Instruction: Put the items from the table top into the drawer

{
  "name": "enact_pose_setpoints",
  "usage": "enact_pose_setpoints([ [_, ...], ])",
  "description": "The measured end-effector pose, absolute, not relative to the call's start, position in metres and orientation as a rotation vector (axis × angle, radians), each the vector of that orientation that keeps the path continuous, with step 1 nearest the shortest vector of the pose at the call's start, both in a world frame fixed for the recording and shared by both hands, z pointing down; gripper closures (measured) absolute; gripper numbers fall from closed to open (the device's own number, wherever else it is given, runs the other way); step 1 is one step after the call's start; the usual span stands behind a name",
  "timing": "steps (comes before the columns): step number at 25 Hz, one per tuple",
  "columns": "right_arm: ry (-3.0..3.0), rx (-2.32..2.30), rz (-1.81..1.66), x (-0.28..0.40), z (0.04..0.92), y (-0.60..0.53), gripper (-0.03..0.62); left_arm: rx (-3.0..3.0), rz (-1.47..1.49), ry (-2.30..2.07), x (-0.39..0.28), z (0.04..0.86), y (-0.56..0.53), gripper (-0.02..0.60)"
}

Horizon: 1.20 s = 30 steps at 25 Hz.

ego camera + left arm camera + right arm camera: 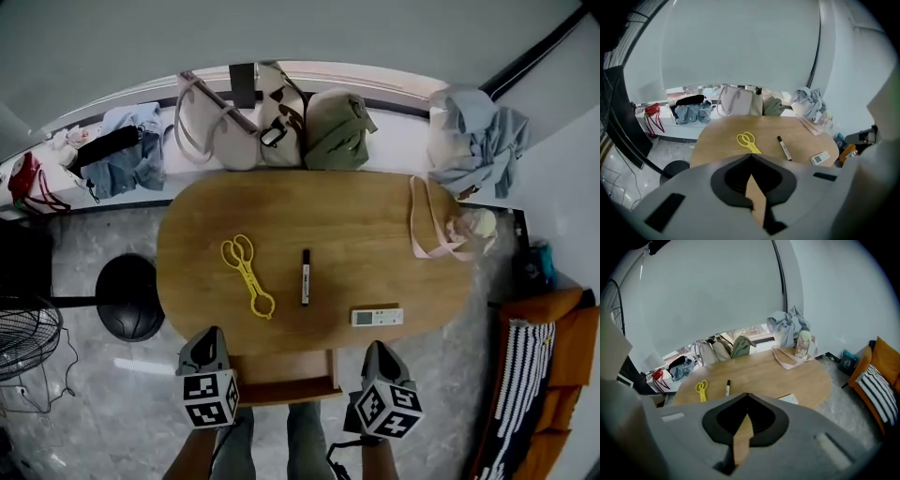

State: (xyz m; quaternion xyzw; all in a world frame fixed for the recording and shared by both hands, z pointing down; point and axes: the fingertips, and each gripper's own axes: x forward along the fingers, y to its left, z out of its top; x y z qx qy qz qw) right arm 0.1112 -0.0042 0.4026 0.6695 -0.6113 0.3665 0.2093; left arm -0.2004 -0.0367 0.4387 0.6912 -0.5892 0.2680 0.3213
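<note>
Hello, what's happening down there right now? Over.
Left gripper and right gripper shut, empty. Yellow scissors, marker, remote on table. Drawer open, nothing blocking it.

I stand at a wooden table (375, 211) on a grey floor (84, 412). Stool (131, 298) at left, fan (23, 342) lower left, orange sofa (562, 328) lower right, pale wall (281, 28) along the top.

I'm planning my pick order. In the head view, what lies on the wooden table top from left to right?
First the yellow scissors, then the black marker, the white remote, and last the pink-handled bag.
</note>
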Motion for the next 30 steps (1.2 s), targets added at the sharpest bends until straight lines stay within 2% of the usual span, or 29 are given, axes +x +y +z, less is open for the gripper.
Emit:
enact_pose_setpoints([
  [9,-1.642,1.832,1.097,0.102,0.471,0.018,0.589,1.762,0.703,-1.540,-0.208,0.505,-0.025,0.586],
  [22,-1.605,1.887,1.128,0.111,0.469,0.028,0.589,1.833,0.603,-1.397,-0.185,0.504,-0.017,0.586],
  [23,-1.599,1.891,1.133,0.113,0.469,0.031,0.589,1.845,0.600,-1.381,-0.181,0.503,-0.017,0.576],
  [25,-1.585,1.902,1.146,0.117,0.470,0.036,0.589,1.868,0.607,-1.345,-0.174,0.503,-0.018,0.455],
  [30,-1.550,1.930,1.177,0.128,0.474,0.046,0.589,1.944,0.668,-1.267,-0.157,0.502,-0.018,0.403],
])
